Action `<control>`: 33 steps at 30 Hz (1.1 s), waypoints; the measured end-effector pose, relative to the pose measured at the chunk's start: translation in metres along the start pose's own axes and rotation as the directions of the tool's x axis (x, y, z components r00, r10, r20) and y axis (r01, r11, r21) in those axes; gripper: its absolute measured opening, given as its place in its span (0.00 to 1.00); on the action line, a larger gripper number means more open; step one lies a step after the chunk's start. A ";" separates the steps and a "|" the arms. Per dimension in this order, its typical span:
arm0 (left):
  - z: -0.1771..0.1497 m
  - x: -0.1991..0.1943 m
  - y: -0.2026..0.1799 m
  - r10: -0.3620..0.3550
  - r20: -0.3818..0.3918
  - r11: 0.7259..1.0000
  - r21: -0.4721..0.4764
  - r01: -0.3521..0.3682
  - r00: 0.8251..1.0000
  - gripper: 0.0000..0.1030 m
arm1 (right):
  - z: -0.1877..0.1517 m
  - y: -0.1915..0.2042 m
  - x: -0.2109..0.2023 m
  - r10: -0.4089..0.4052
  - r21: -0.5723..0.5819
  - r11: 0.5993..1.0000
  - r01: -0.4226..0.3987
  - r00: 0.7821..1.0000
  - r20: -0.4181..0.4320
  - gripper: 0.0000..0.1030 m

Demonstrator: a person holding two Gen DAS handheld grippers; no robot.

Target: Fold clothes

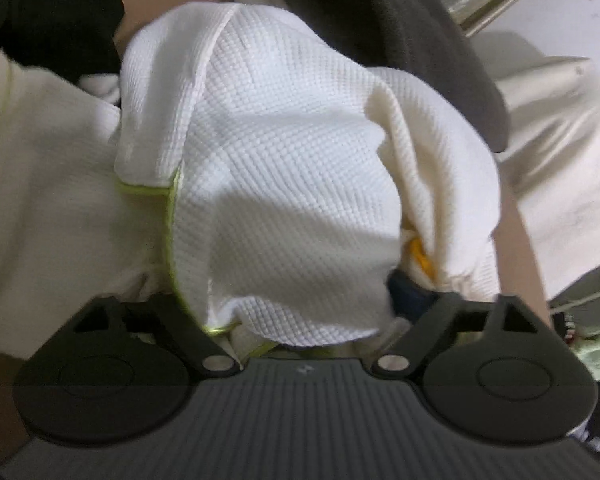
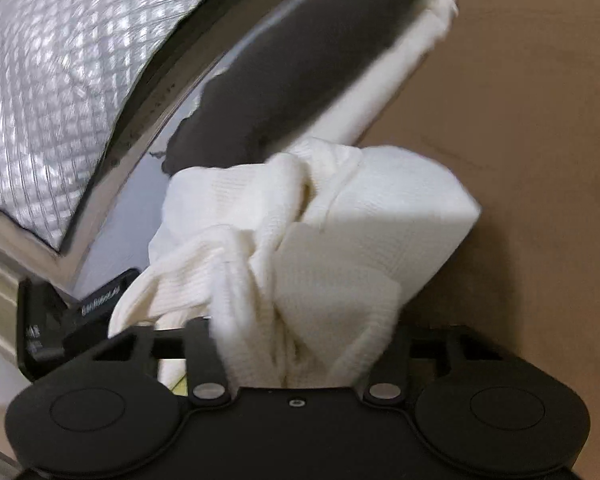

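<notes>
A white waffle-knit garment (image 1: 284,168) with a thin yellow-green trim fills the left wrist view, bunched and draped over my left gripper (image 1: 300,320), which is shut on its edge; the fingertips are hidden under the cloth. The same white garment (image 2: 340,248) hangs bunched in the right wrist view, and my right gripper (image 2: 296,344) is shut on a gathered part of it, fingertips buried in the folds. The cloth is held above a brown tabletop (image 2: 520,120).
A dark grey garment (image 2: 300,68) lies over another cream cloth (image 2: 384,92) at the table's far edge. A black garment (image 1: 48,20) sits at the upper left. A silver quilted surface (image 2: 60,92) and a window frame stand beyond. Cream fabric (image 1: 560,160) lies right.
</notes>
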State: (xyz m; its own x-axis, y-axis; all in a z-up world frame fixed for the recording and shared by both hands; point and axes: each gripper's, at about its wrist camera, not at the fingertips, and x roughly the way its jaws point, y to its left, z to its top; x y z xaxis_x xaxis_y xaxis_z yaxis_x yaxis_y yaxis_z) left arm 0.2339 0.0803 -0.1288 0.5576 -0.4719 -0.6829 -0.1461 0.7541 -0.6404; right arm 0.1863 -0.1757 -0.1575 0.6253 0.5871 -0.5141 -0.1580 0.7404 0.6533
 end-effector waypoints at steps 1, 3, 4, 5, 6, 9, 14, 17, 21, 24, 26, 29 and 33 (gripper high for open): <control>-0.001 -0.003 0.002 -0.022 -0.005 1.000 -0.011 0.022 1.000 0.66 | -0.003 0.007 -0.005 -0.007 -0.025 1.000 0.007 1.000 0.012 0.37; -0.004 -0.011 0.001 -0.058 -0.013 0.998 -0.008 0.058 0.998 0.59 | -0.009 0.021 -0.018 -0.021 -0.071 0.997 0.024 0.999 0.039 0.35; -0.005 -0.015 0.000 -0.075 -0.016 0.997 -0.002 0.075 0.997 0.56 | -0.011 0.029 -0.026 -0.019 -0.091 0.996 0.024 0.998 0.055 0.34; -0.007 -0.020 -0.002 -0.094 -0.021 0.996 0.001 0.094 0.995 0.55 | -0.014 0.036 -0.034 -0.016 -0.111 0.994 0.024 0.997 0.072 0.34; -0.010 -0.025 -0.003 -0.116 -0.029 0.993 0.000 0.116 0.993 0.55 | -0.016 0.043 -0.043 -0.012 -0.130 0.991 0.024 0.996 0.088 0.34; -0.020 -0.039 -0.010 -0.175 -0.059 0.984 0.013 0.176 0.983 0.55 | -0.026 0.056 -0.072 0.001 -0.163 0.986 0.018 0.993 0.119 0.34; -0.052 -0.058 -0.029 -0.204 -0.148 0.975 0.059 0.214 0.968 0.54 | -0.050 0.063 -0.124 -0.021 -0.211 0.976 0.053 0.989 0.150 0.34; -0.069 -0.063 -0.050 -0.205 -0.213 0.967 0.109 0.232 0.955 0.54 | -0.063 0.055 -0.158 -0.046 -0.219 0.972 0.079 0.988 0.150 0.33; -0.094 -0.062 -0.085 -0.174 -0.287 0.955 0.186 0.233 0.942 0.54 | -0.073 0.054 -0.199 -0.131 -0.256 0.953 0.164 0.981 0.144 0.33; -0.115 -0.049 -0.118 -0.140 -0.320 0.940 0.255 0.227 0.937 0.54 | -0.081 0.049 -0.226 -0.223 -0.264 0.930 0.258 0.963 0.153 0.33; -0.131 -0.034 -0.146 -0.113 -0.329 0.922 0.316 0.222 0.937 0.54 | -0.086 0.042 -0.241 -0.304 -0.251 0.907 0.337 0.939 0.163 0.33; -0.162 -0.011 -0.188 -0.094 -0.322 0.874 0.427 0.233 0.942 0.54 | -0.097 0.029 -0.262 -0.422 -0.201 0.869 0.452 0.889 0.176 0.33; -0.180 -0.002 -0.222 -0.077 -0.345 0.816 0.517 0.258 0.935 0.49 | -0.110 0.008 -0.272 -0.521 -0.125 0.827 0.548 0.830 0.197 0.33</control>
State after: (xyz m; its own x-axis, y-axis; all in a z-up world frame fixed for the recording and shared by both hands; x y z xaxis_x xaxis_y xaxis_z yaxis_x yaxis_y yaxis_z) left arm 0.1179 -0.1688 -0.0484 0.2508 -0.6574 -0.7106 0.4477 0.7296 -0.5170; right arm -0.0690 -0.2936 -0.0731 0.7525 0.0371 -0.6576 0.1169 0.9750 0.1888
